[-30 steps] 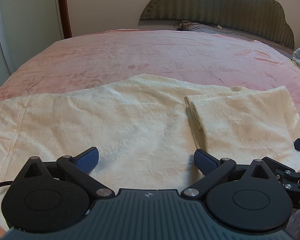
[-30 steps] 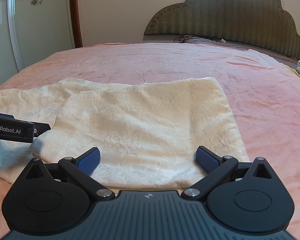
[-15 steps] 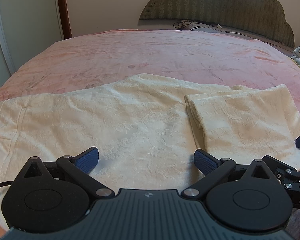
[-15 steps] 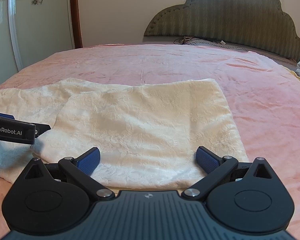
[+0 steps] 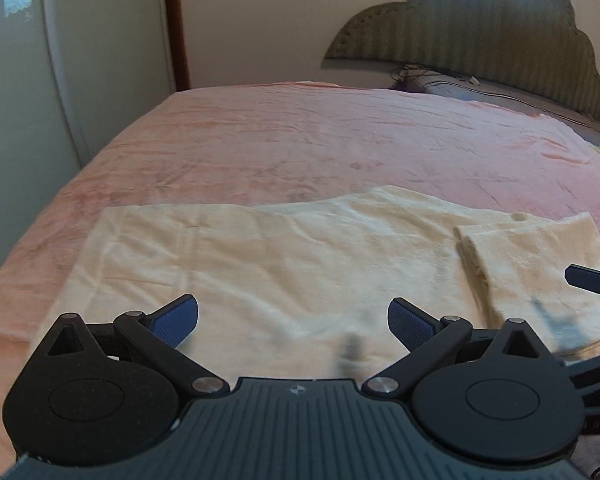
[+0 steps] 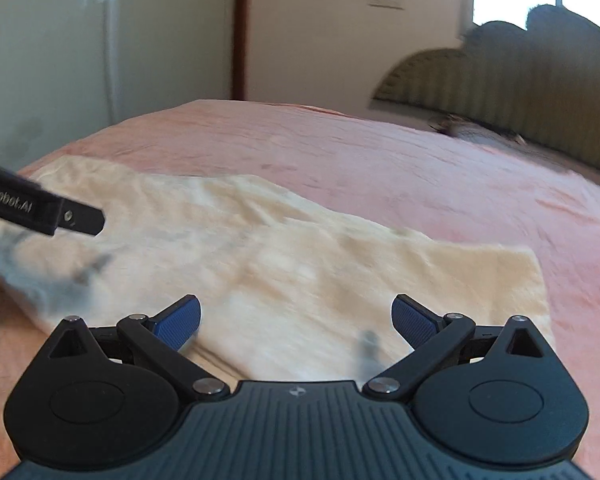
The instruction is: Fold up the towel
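Note:
A cream towel (image 5: 284, 256) lies spread on the pink bed, its right end folded over into a double layer (image 5: 540, 252). My left gripper (image 5: 293, 322) hovers open over the towel's near edge, nothing between its blue pads. In the right wrist view the same towel (image 6: 300, 264) stretches from left to right, blurred by motion. My right gripper (image 6: 296, 322) is open above the folded end's near edge. The left gripper's black body (image 6: 40, 208) shows at the left of that view, and a tip of the right gripper (image 5: 590, 280) at the right edge of the left wrist view.
The pink bedspread (image 5: 340, 148) covers the whole bed. A green padded headboard (image 5: 480, 40) stands at the far end, with dark bedding and a cable (image 5: 432, 78) in front of it. A pale wardrobe (image 5: 40, 60) flanks the bed's left side.
Both grippers have swung to the left, so the towel's left end and the wardrobe now show more. The right wrist view is blurred by the motion. Both stay open; the towel lies as before.

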Available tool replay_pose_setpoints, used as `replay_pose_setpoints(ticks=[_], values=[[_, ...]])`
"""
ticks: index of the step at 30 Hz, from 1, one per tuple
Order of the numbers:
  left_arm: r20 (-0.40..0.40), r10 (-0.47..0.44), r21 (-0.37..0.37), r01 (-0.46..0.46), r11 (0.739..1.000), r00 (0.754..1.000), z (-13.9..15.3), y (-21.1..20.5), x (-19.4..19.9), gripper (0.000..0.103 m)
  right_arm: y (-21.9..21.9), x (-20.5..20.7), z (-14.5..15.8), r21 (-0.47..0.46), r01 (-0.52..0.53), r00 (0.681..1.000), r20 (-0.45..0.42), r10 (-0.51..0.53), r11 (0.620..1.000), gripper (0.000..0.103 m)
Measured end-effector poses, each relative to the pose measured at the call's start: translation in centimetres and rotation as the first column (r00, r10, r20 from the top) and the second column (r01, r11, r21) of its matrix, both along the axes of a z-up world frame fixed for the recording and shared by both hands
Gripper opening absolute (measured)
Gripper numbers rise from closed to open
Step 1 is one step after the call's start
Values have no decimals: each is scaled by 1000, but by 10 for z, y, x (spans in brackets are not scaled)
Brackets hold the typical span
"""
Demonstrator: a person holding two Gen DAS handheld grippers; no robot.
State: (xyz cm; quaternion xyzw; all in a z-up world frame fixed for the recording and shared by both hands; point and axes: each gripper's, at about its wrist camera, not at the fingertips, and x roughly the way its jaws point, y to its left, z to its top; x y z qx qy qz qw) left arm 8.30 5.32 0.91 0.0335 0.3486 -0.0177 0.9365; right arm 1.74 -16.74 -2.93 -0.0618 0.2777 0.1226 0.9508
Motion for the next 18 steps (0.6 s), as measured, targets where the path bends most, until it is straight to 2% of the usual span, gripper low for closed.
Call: replay_pose_setpoints(ticks=[3,6,9,12,13,14,16,18], values=[[32,85,17,-86,996,996,9,38,-13,103,55,-4,11,-79,-192,979,50,196,978,102],[35,173,15,-174,985,984,13,75,-22,103,102,-12,19,-116,-374,921,71,383,920,102],[-4,249,-24,-249,968,968,13,110,-30,102,146,-26,20,-232,-488,850,90,518,841,101],[-75,296,-126,-304,944,952,8,141,-34,102,183,-39,9,-386,-544,783,84,616,745,90],[-105,303,-175,-318,932,947,5,151,-35,102,193,-42,3,-428,-552,769,72,636,716,83],[-133,304,-225,-327,918,943,3,158,-35,102,202,-44,-3,-472,-552,758,60,650,687,73],[-192,296,-329,-346,879,936,-3,172,-35,101,214,-45,-11,-533,-548,745,40,666,645,65],[-238,270,-422,-350,836,933,-10,180,-36,101,223,-47,-19,-596,-521,738,46,673,611,64]])
